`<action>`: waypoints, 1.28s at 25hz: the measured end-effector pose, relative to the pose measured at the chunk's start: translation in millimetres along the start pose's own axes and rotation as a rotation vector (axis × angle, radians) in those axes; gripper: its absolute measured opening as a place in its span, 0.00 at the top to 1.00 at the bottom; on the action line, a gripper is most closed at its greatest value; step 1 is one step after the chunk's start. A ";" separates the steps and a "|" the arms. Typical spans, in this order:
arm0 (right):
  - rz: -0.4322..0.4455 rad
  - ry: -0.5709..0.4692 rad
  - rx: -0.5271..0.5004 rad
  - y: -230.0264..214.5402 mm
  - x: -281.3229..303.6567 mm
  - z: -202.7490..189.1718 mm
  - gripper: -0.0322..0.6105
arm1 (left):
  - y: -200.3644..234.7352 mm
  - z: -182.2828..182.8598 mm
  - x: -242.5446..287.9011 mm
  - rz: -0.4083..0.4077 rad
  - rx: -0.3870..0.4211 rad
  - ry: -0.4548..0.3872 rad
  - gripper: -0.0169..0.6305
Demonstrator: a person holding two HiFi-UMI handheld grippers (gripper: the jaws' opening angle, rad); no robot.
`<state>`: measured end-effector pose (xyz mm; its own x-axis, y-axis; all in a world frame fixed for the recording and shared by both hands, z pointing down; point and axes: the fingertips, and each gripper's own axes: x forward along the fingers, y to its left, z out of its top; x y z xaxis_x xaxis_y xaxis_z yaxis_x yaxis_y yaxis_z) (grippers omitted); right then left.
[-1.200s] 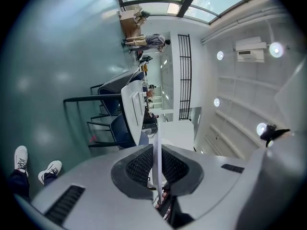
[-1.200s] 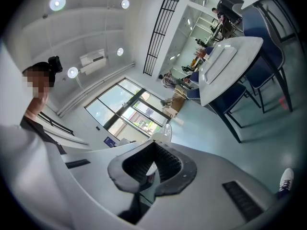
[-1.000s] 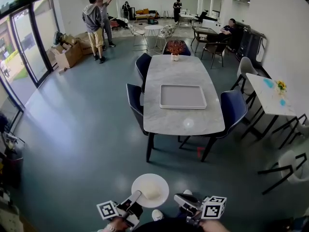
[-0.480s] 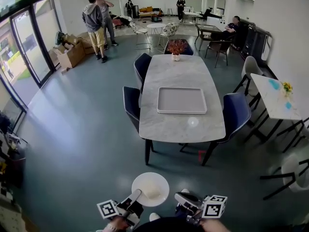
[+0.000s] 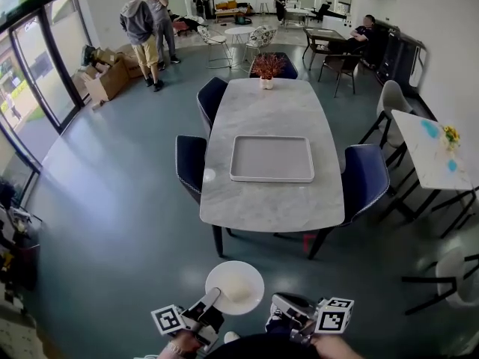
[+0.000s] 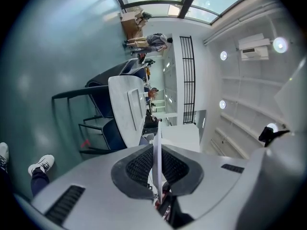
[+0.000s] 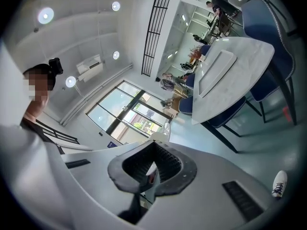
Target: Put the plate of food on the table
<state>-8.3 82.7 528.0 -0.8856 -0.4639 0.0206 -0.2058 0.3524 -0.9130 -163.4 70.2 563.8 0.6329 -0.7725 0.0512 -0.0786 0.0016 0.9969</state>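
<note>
A white plate [image 5: 235, 287] with a pale mound of food hangs level over the blue-grey floor, short of the table. My left gripper [image 5: 209, 306] is shut on the plate's near-left rim. In the left gripper view the rim shows edge-on as a thin white line [image 6: 157, 159] between the pads of the left gripper [image 6: 156, 150]. My right gripper [image 5: 283, 304] is level with it, just right of the plate and apart from it, jaws together. The right gripper view shows this gripper [image 7: 154, 151] with nothing held. Ahead stands the grey marble table [image 5: 272, 200] bearing a pale tray [image 5: 272, 158].
Blue chairs [image 5: 190, 161] [image 5: 363, 178] flank the table, and a flower vase [image 5: 267, 69] stands at its far end. A white side table [image 5: 429, 149] and chairs stand at the right. Two people [image 5: 144, 19] and cardboard boxes [image 5: 105, 81] are at the back left.
The table has come closer and lower in the head view. The plate and both grippers keep their places at the bottom of the view, the left still shut on the rim.
</note>
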 end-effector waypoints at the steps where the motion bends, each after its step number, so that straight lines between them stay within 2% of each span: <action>1: 0.003 -0.004 0.007 -3.1 -1.4 7.7 0.93 | -0.6 0.5 7.9 0.003 0.003 0.002 0.93; 11: 0.035 0.005 0.014 -33.1 -20.2 77.1 0.93 | -15.9 2.1 87.5 0.001 0.030 -0.027 0.93; 17: 0.042 0.023 -0.008 -46.8 -32.9 111.0 0.93 | -15.7 4.1 115.6 0.022 0.030 -0.074 0.93; 22: 0.067 0.019 0.018 -50.5 -41.0 124.9 0.93 | -18.0 7.9 128.8 0.037 0.043 -0.102 0.93; 28: 0.058 -0.005 0.024 -58.1 -41.9 137.7 0.93 | -21.0 20.3 148.8 0.038 0.049 -0.084 0.93; 32: 0.033 -0.056 0.025 -65.4 -41.9 154.3 0.93 | -21.1 33.7 169.4 0.039 0.054 -0.048 0.93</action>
<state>106.4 -46.3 524.0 -0.8668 -0.4976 -0.0322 -0.1657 0.3483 -0.9226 -80.5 -82.1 549.4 0.5912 -0.8020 0.0852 -0.1446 -0.0014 0.9895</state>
